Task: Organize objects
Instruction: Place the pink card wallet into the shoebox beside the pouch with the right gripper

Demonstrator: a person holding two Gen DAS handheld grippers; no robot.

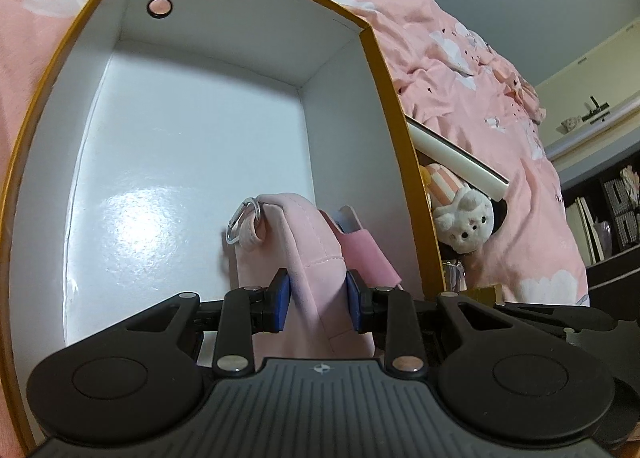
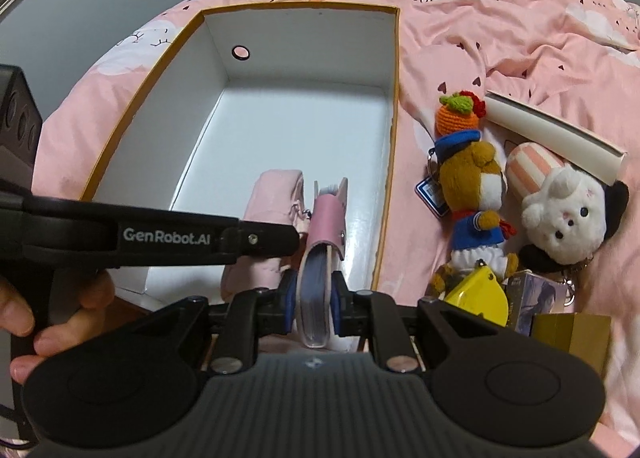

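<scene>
A white box with an orange rim (image 1: pixel 376 57) lies open on the pink bedspread; it also shows in the right wrist view (image 2: pixel 394 69). My left gripper (image 1: pixel 318 300) is shut on a soft pink pouch (image 1: pixel 304 242) with a silver carabiner (image 1: pixel 240 219), held inside the box near its right wall. The pouch also shows in the right wrist view (image 2: pixel 268 197). My right gripper (image 2: pixel 314 304) is shut on a small pink-covered notebook (image 2: pixel 320 254), held upright just right of the pouch, over the box floor. The notebook's pink cover shows in the left wrist view (image 1: pixel 362 254).
Right of the box lie a brown plush in blue (image 2: pixel 472 193), a white bunny plush (image 2: pixel 564 217), a crocheted orange (image 2: pixel 456 113), a white tube-shaped box (image 2: pixel 556 133), a yellow tape measure (image 2: pixel 480 294) and a gold box (image 2: pixel 572 334). Dark shelves (image 1: pixel 612 217) stand beyond the bed.
</scene>
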